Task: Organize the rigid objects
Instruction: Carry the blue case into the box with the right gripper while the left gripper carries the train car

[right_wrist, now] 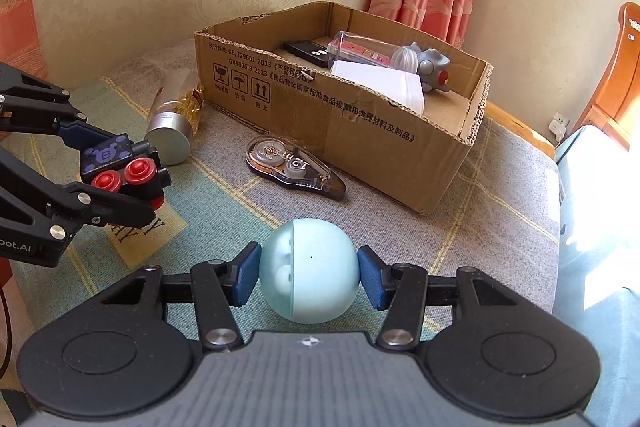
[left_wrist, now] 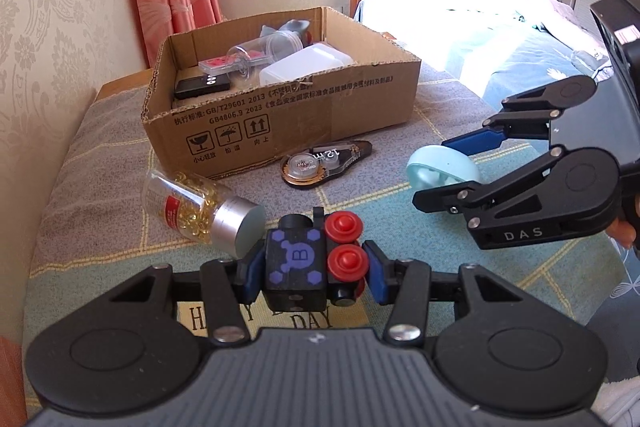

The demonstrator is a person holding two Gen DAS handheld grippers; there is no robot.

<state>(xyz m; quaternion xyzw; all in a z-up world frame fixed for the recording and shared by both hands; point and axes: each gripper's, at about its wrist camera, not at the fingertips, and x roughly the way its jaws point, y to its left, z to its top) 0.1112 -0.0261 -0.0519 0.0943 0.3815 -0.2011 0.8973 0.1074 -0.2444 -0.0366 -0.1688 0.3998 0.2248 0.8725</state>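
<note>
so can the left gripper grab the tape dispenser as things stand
Probably not yet: the left gripper is shut on the toy block, so its jaws are full. The path to the tape dispenser itself looks free.

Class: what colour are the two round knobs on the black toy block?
Red knobs, clearest in the left wrist view.
</note>
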